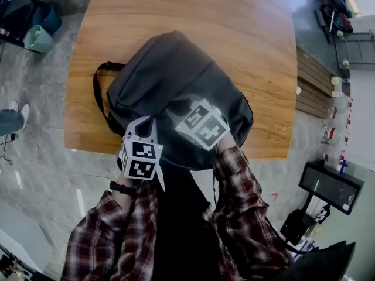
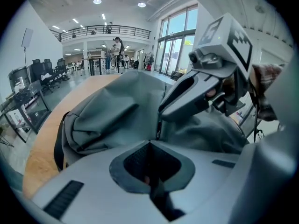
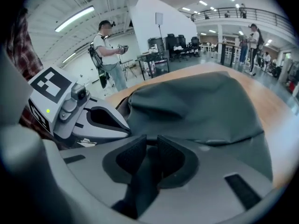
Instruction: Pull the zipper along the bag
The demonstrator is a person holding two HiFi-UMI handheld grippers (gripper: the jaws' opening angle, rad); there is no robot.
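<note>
The bag (image 1: 176, 75) is lying slantwise on the table (image 1: 246, 28), far-left to near-right, overhanging the near edge, with bare wood beyond. The left gripper (image 2: 150, 146) is pinching the zipper pull (image 2: 158, 127). The right gripper (image 3: 152, 141) is clamping bag fabric.

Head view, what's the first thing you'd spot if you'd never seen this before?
A big dark grey backpack lies in the middle of a wooden table. At its near edge sit the left gripper and right gripper, each carrying a black-and-white marker cube, the right one's fingers pinching backpack fabric. Red plaid sleeves fill the bottom of the picture.
</note>
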